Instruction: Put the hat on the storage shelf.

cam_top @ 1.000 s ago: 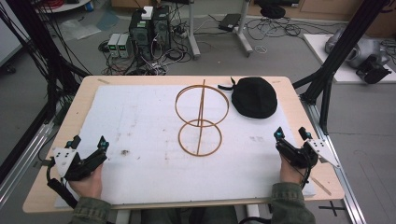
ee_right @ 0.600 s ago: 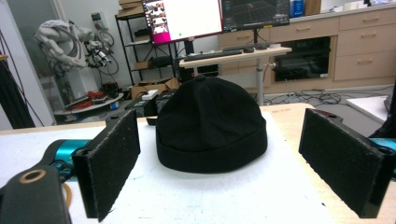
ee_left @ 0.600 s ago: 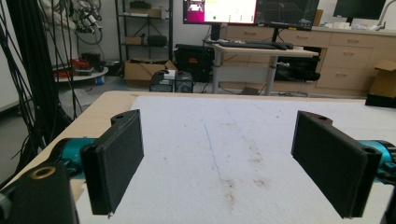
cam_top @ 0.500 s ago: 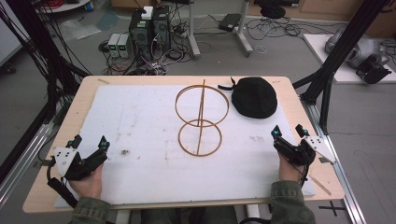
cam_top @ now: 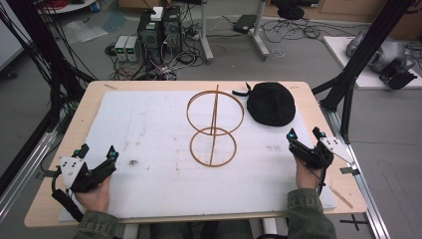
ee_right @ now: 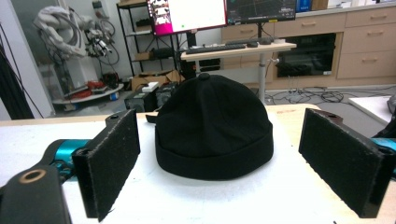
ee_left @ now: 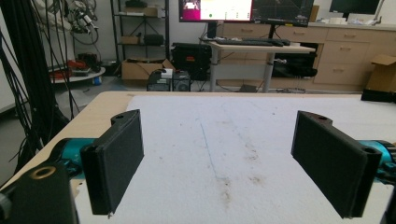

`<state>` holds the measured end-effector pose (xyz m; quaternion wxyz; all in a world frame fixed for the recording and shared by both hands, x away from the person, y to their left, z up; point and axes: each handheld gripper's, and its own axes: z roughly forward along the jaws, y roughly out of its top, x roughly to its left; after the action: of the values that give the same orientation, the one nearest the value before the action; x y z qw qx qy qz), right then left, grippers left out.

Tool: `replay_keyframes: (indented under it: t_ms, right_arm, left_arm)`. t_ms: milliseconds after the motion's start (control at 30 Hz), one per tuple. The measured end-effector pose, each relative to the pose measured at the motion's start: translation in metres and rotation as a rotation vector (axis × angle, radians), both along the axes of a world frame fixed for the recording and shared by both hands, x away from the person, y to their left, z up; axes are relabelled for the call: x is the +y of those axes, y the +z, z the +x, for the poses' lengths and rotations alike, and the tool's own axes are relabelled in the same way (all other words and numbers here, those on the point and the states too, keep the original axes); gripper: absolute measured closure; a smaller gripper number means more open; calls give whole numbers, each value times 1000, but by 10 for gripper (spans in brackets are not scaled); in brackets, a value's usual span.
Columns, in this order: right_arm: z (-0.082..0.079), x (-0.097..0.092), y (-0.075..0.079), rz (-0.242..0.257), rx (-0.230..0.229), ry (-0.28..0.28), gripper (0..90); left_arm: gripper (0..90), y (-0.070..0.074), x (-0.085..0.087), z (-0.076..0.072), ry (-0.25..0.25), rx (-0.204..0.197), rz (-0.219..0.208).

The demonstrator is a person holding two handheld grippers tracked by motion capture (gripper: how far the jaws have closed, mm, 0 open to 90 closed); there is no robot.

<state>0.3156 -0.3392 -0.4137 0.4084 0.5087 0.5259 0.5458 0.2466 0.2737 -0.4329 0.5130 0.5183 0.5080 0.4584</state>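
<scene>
A black cap [cam_top: 270, 103] lies on the white mat [cam_top: 149, 129] at the far right of the table. In the right gripper view the cap [ee_right: 214, 130] sits dome up, straight ahead of the jaws and a little beyond them. My right gripper [cam_top: 304, 134] is open, near the mat's right edge, just short of the cap. A wooden stand of two hoops on an upright rod [cam_top: 214, 127] stands at the table's middle. My left gripper [cam_top: 97, 153] rests open at the front left, with bare mat [ee_left: 219, 149] between its jaws.
The mat covers most of a wooden table [cam_top: 89, 99]. Black frame posts [cam_top: 358, 64] rise at the right and left sides. Computers and cables [cam_top: 159, 30] crowd the floor beyond the far edge.
My right gripper has moved a little forward and left, toward the cap. The left gripper stays put.
</scene>
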Motion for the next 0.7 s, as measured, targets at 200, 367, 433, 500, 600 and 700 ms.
replay_keyframes:
  t_ms: [200, 367, 433, 500, 600, 700]
  right_arm:
    - [16, 6, 8, -25, 23, -5, 116]
    - [24, 8, 13, -40, 17, -6, 116]
    - [30, 10, 15, -45, 38, 0, 116]
    - [36, 12, 17, -46, 50, 8, 116]
    - [48, 21, 22, -79, 70, 23, 116]
    - [55, 25, 25, -97, 87, 30, 116]
  left_arm:
    - [173, 0, 2, -1, -4, 2, -8]
    - [173, 0, 5, -3, 1, 2, -10]
    - [173, 0, 8, -3, 5, 3, -18]
    - [173, 0, 10, -3, 10, 2, -33]
    - [173, 0, 11, -3, 13, 3, -45]
    - [173, 0, 11, -4, 9, 4, -49]
